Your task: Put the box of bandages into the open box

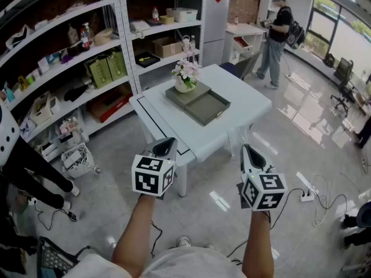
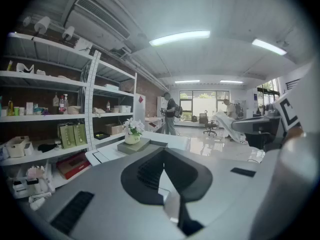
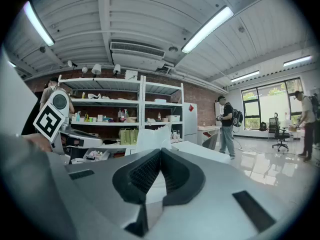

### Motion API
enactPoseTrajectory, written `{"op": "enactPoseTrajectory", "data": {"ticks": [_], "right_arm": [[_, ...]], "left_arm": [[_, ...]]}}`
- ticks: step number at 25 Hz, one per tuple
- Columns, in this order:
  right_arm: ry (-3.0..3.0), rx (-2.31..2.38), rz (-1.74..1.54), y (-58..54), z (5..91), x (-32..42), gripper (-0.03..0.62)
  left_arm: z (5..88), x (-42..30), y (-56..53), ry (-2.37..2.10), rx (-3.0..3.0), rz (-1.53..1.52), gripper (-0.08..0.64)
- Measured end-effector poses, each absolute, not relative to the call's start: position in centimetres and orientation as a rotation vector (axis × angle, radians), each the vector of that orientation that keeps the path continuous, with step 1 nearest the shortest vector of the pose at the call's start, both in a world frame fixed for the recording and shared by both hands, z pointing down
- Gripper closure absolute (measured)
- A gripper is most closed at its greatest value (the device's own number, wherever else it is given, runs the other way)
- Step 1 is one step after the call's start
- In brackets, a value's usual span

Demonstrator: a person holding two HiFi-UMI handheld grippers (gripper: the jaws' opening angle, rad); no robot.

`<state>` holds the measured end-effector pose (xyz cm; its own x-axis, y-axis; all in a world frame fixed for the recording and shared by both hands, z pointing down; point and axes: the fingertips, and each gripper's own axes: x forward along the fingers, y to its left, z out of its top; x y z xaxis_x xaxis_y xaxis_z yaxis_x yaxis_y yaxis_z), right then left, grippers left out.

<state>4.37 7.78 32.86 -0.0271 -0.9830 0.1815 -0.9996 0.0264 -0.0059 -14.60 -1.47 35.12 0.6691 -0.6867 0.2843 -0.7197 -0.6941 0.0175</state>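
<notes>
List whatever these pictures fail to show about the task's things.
Bandage box: seen in no view; shelf items are too small in the head view to identify.
Open box inside: small in the head view; neither gripper view looks into it.

Three views, apparently all toward table point(image 1: 246, 100)
</notes>
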Motion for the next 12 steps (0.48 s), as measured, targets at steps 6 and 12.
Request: {"op": "enactPoseTrajectory", "data": {"ticks": [6, 12], "right_arm": [[-2.147, 2.134, 0.24, 7.7, 33.5, 4.3, 0.588], [-2.133, 2.142, 0.248, 7.2, 34.3, 4.4, 0.588]], "left_arm": [[35.6, -15.3, -1.8, -1.156, 2.748, 0.38, 0.555], [36.6, -14.9, -2.6, -1.135, 2.753, 0.39, 0.555]]}}
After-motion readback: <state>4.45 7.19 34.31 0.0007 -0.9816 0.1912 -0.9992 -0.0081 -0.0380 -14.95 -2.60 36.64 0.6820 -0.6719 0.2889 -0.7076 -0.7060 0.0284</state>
